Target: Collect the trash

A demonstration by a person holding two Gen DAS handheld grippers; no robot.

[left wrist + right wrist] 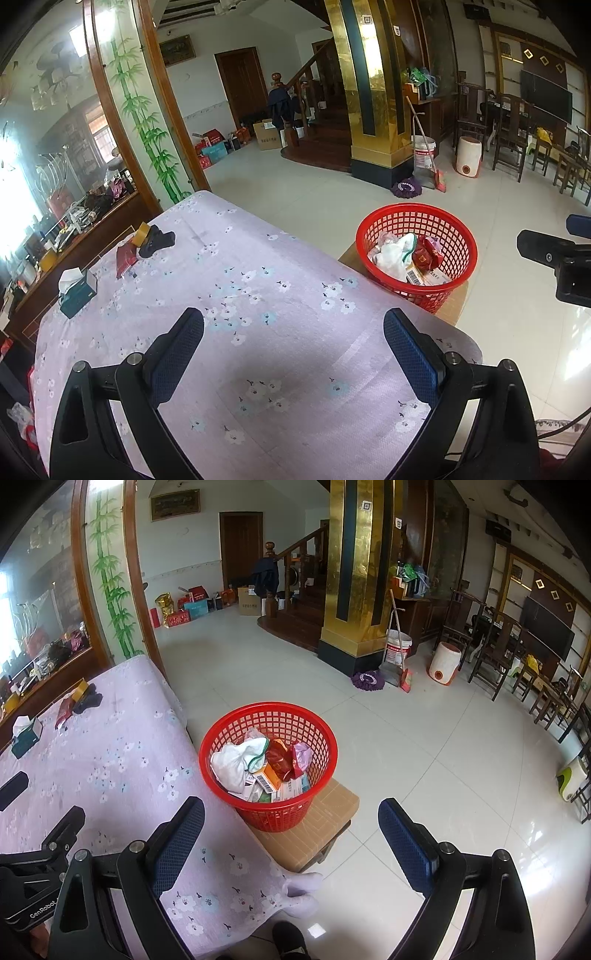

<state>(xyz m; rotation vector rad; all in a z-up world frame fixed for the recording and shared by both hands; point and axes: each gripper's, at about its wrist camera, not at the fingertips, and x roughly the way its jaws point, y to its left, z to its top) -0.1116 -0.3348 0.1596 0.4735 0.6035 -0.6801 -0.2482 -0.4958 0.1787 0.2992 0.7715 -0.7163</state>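
A red mesh basket [448, 225] [236, 734] stands on a low brown stool [332, 805] beside the table. It holds a white cloth [232, 762], red wrappers and small cartons. My left gripper [293, 334] is open and empty above the floral tablecloth [221, 280], left of the basket. My right gripper [291, 825] is open and empty, near the table's corner in front of the basket. Part of the right gripper shows at the right edge of the left wrist view [561, 258].
At the table's far end lie a tissue box [77, 291], a red packet [125, 258], a tape roll [142, 234] and a dark cloth [159, 242]. A gold pillar [354, 572], bucket [398, 648], broom, chairs and tiled floor [424, 757] lie beyond.
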